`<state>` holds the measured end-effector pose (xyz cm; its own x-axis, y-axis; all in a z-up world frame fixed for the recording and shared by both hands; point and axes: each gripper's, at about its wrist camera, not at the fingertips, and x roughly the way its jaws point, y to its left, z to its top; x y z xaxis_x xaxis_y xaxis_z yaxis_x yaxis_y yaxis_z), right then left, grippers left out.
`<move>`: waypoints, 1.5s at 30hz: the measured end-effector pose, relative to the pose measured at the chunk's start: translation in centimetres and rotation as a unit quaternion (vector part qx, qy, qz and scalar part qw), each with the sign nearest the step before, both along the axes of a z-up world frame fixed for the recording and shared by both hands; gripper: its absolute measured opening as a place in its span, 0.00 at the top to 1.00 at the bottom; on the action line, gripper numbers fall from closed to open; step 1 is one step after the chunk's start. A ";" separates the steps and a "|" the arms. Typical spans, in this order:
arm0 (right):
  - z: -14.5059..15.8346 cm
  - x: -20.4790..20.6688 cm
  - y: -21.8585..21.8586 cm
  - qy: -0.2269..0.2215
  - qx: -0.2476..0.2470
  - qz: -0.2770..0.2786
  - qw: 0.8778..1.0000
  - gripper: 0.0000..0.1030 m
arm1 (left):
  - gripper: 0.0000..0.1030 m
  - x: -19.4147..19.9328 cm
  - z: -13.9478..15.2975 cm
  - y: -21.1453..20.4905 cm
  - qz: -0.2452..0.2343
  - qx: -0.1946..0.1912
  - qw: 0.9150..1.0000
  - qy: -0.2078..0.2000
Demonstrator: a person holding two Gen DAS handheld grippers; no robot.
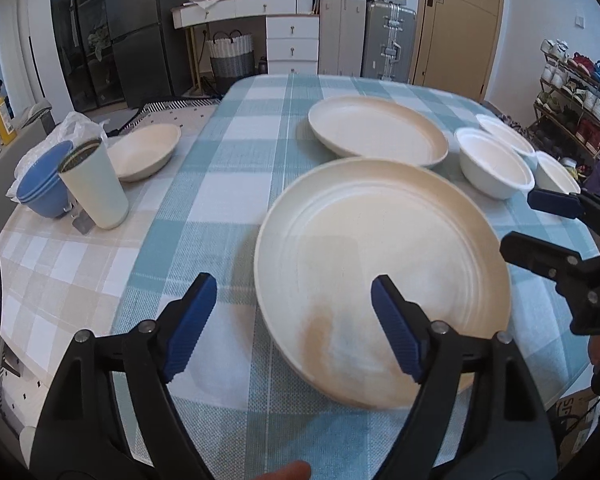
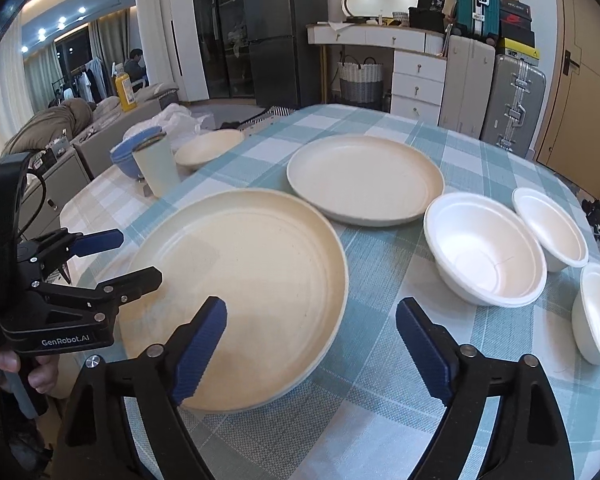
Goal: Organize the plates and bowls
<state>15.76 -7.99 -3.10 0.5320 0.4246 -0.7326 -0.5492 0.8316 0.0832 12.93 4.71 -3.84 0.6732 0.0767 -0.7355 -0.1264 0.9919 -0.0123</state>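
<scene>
Left wrist view: the left gripper (image 1: pixel 294 314) hangs wide open and empty over the near plate (image 1: pixel 380 276) on the table (image 1: pixel 204 200). It should slide one finger under the rim.

Right wrist view: the right gripper (image 2: pixel 312 334), wide open too, waits near the white bowls (image 2: pixel 484 250).
</scene>
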 end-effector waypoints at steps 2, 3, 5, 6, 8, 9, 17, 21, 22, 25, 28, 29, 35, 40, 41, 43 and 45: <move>0.9 0.1 -0.3 -0.009 0.009 -0.002 1.000 0.05 | 0.23 0.3 0.8 -0.1 0.000 0.000 1.000 -0.005; 1.2 0.3 -0.5 -0.012 0.013 -0.003 1.000 0.03 | 0.23 0.5 1.2 0.0 0.001 0.000 1.000 -0.008; 2.0 0.6 -0.8 -0.018 0.018 -0.005 1.000 0.02 | 0.16 0.8 1.9 -0.1 0.001 0.002 1.000 -0.013; 2.4 0.9 -0.9 -0.022 0.019 -0.007 1.000 0.01 | 0.02 1.0 2.3 -0.2 0.001 0.004 1.000 -0.013; 3.3 1.2 -1.1 -0.038 0.018 -0.011 0.999 0.01 | 0.02 1.4 3.0 -0.4 0.003 0.010 1.000 -0.021; 3.6 1.3 -1.1 -0.043 0.015 -0.010 0.999 0.01 | 0.02 1.6 3.2 -0.5 0.002 0.010 1.000 -0.021; 6.5 3.1 -1.9 -0.067 0.009 -0.009 0.998 0.01 | 0.02 3.8 4.9 -1.1 -0.002 0.010 1.000 -0.028; 7.6 3.9 -2.1 -0.073 0.006 -0.006 0.997 0.00 | 0.02 5.1 5.6 -1.3 -0.005 0.012 0.999 -0.031; 7.8 4.1 -2.2 -0.075 0.006 -0.005 0.997 0.00 | 0.02 5.4 5.8 -1.3 -0.005 0.013 0.999 -0.032; 8.7 4.7 -2.5 -0.079 0.007 -0.005 0.997 0.01 | 0.02 6.4 6.3 -1.6 -0.009 0.011 0.999 -0.033; 9.4 5.3 -2.8 -0.080 0.009 -0.011 0.997 0.01 | 0.02 7.6 6.9 -1.7 -0.012 0.008 0.999 -0.036; 9.6 5.5 -2.9 -0.082 0.008 -0.011 0.997 0.00 | 0.02 7.9 7.1 -1.7 -0.013 0.008 0.999 -0.037; 11.0 6.8 -3.6 -0.076 0.024 -0.016 0.997 0.01 | 0.02 9.8 8.5 -2.1 -0.016 0.010 0.999 -0.044; 11.6 8.2 -3.9 -0.076 0.025 -0.025 0.996 0.01 | 0.02 11.7 9.0 -2.1 -0.016 0.009 0.999 -0.044; 11.7 8.6 -4.0 -0.075 0.026 -0.026 0.996 0.01 | 0.02 12.0 9.0 -2.0 -0.016 0.009 0.999 -0.044; 11.9 9.2 -4.1 -0.074 0.026 -0.029 0.996 0.01 | 0.02 12.7 8.9 -1.7 -0.011 0.006 0.999 -0.041; 12.0 10.0 -4.1 -0.075 0.024 -0.032 0.996 0.01 | 0.02 13.6 8.7 -1.3 -0.007 0.002 0.999 -0.038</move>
<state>25.74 -12.11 8.90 0.6607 0.4190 -0.6228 -0.5048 0.8621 0.0445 26.48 3.37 4.91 0.7279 0.0695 -0.6821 -0.1119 0.9936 -0.0182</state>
